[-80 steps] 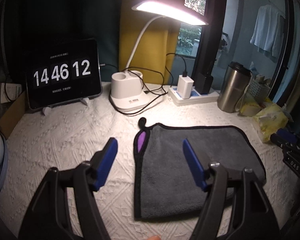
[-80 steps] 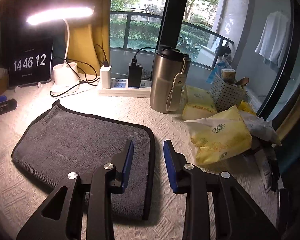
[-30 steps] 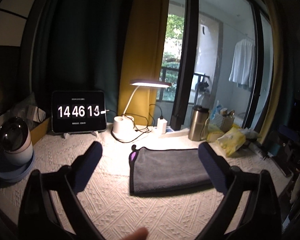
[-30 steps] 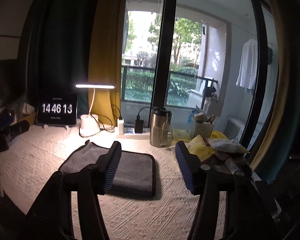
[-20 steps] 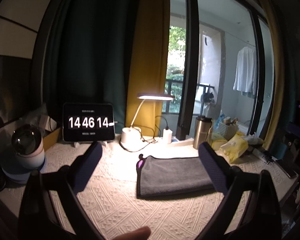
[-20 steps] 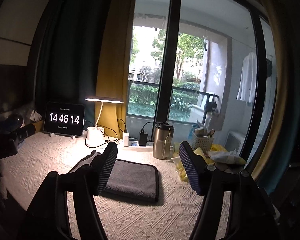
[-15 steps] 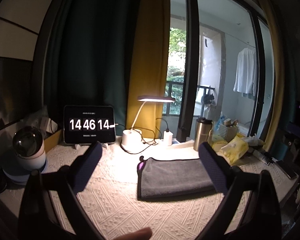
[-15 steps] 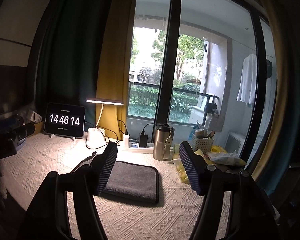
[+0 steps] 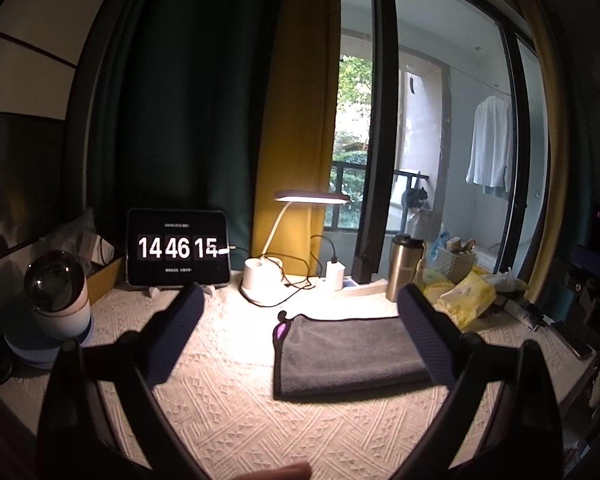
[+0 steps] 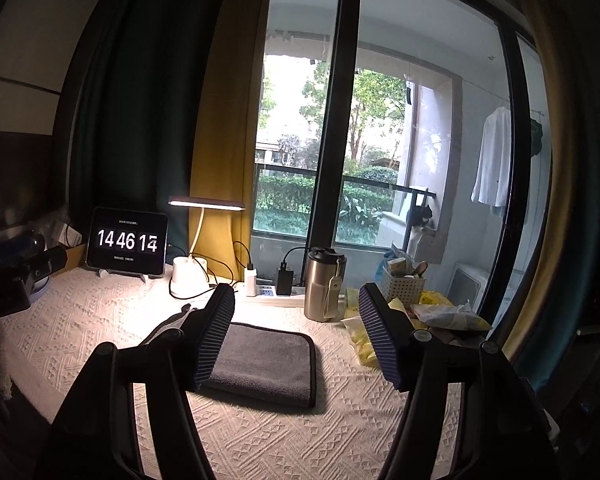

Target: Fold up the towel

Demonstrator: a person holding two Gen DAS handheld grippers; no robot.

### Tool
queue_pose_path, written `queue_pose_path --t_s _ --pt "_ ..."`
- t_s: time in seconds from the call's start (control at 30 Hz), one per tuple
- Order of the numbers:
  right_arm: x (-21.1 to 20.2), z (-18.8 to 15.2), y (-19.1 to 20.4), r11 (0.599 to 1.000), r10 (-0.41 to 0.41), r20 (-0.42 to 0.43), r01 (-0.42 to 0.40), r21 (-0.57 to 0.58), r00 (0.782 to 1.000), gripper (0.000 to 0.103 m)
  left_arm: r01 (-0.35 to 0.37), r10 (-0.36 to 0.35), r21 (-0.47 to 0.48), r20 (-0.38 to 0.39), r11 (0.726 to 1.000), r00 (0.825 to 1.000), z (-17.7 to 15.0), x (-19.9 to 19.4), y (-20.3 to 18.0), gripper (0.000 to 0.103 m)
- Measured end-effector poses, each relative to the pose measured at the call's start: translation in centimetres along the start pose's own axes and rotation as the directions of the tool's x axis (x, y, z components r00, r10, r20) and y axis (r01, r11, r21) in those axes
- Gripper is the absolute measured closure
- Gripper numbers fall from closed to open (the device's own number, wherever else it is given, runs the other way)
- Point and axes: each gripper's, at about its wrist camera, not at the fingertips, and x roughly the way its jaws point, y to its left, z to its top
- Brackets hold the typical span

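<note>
Grey towel (image 9: 352, 350) lies folded flat on table (image 9: 228, 408); both grippers, left (image 9: 296, 332) and right (image 10: 296, 334), apart, empty, clear. Judged done.

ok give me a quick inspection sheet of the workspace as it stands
surface: cream textured tablecloth, lit by the white desk lamp.
job's things: grey microfibre towel with black trim lies folded flat, purple tag at its left corner.
clutter: tablet clock, steel tumbler, yellow wipes packets, white basket, round white-and-blue gadget.
grippers: left gripper and right gripper both open, above the table, holding nothing.
cables: black leads run from the lamp base to the white power strip.
surroundings: window, dark and yellow curtains, shirt hanging outside.
</note>
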Motion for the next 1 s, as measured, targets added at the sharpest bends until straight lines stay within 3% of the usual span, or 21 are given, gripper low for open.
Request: queue_pose_path --t_s 1.0 --pt "0.14 -0.79 -0.26 1.000 0.000 -0.013 0.000 0.014 1.000 0.035 -0.002 0.002 0.006 -0.009 1.000 1.000 -0.26 -0.23 -0.23 0.005"
